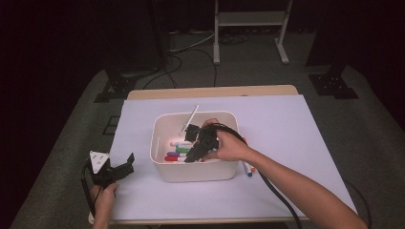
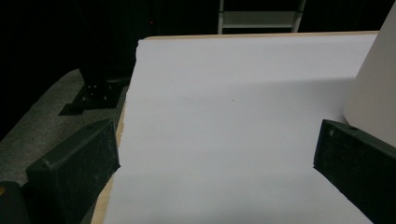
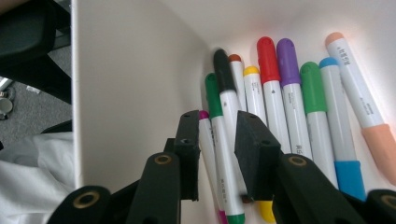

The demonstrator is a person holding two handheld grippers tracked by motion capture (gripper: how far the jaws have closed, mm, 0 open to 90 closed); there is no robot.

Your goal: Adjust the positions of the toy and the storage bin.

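A white bin (image 1: 200, 172) stands mid-table with several coloured markers (image 1: 177, 151) lying in it. My right gripper (image 1: 190, 144) reaches down into the bin. In the right gripper view its jaws (image 3: 218, 126) stand a little apart over a green-capped marker (image 3: 213, 95) and a magenta-capped marker (image 3: 206, 140), close to the bin's wall (image 3: 130, 93); the pads do not press on them. Red (image 3: 269, 56), purple (image 3: 288, 58) and blue (image 3: 338, 126) markers lie alongside. My left gripper (image 1: 128, 163) rests open at the table's front left, with nothing between its jaws (image 2: 215, 144).
A white sheet (image 1: 286, 143) covers the wooden table (image 1: 210, 90). Loose markers (image 1: 248, 169) lie on the sheet just right of the bin. A thin white stick (image 1: 190, 118) leans in the bin's back. The bin's side (image 2: 373, 84) is just right of my left gripper.
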